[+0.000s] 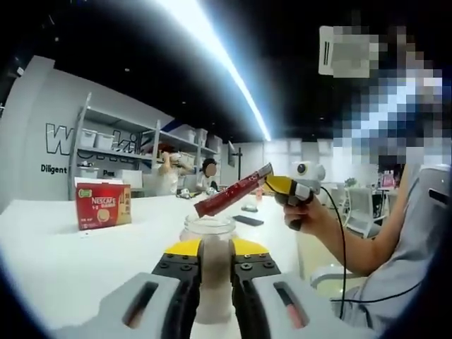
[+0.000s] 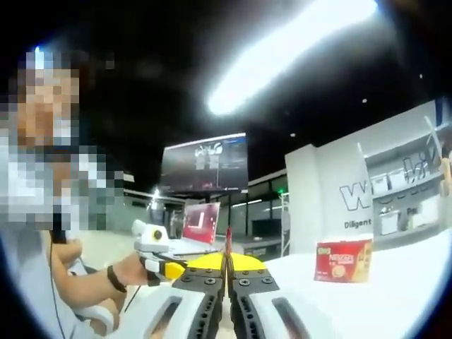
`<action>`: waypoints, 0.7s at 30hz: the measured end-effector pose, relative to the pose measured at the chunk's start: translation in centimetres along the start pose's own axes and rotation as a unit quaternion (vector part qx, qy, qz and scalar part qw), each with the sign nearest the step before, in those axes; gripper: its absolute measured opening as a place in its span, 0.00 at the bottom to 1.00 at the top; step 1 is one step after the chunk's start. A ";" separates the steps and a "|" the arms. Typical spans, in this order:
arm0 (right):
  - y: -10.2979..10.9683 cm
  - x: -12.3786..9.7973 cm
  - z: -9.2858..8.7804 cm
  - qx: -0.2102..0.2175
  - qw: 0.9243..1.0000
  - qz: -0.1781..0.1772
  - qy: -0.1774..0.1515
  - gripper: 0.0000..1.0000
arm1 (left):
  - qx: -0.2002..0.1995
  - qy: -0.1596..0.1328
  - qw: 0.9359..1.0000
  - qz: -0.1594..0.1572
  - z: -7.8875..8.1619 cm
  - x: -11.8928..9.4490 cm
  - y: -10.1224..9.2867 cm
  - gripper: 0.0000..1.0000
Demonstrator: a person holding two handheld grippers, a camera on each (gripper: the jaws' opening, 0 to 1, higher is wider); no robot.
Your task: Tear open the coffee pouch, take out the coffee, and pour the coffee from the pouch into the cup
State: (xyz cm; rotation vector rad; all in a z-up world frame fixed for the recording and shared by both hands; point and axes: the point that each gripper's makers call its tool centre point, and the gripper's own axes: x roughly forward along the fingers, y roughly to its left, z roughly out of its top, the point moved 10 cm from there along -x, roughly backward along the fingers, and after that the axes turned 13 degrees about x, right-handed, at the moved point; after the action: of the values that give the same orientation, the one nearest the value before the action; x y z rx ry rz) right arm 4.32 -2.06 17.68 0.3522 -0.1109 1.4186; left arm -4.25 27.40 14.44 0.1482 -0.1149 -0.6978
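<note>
left gripper (image 1: 214, 272): clamped around clear glass cup (image 1: 209, 233) on white table (image 1: 56, 247) | right gripper (image 2: 227, 281): pinching thin red coffee stick pouch (image 1: 233, 191) | pouch slants down-left, low end just above cup mouth

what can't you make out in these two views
- Left gripper view: whether powder is leaving the coffee stick tilted over the jar; too small.
- Left gripper view: the jar's lower body, hidden by the left gripper.
- Right gripper view: the stick shows edge-on as a thin red line above the right gripper.
- Right gripper view: small print on the red coffee box; blurred.
</note>
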 end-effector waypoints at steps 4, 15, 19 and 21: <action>0.0 0.1 -0.5 0.000 1.000 -0.001 0.010 0.02 | 0.001 0.001 1.000 -0.002 0.0 0.1 -0.1 0.17; -0.2 0.3 -0.8 0.006 1.000 -0.001 -0.001 0.02 | 0.001 0.004 1.000 -0.001 -0.1 0.0 0.0 0.17; -0.2 0.4 -0.8 0.007 1.000 -0.001 0.002 0.02 | 0.001 0.006 1.000 0.000 -0.2 0.0 0.0 0.17; -0.1 0.4 -0.8 0.003 1.000 0.001 0.003 0.02 | 0.000 0.005 1.000 0.000 -0.2 0.0 0.0 0.17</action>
State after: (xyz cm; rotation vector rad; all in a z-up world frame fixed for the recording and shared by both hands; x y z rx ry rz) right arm 4.33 -1.46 17.04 0.3535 -0.1021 1.4217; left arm -4.22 27.46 14.26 0.1517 -0.1052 -0.6976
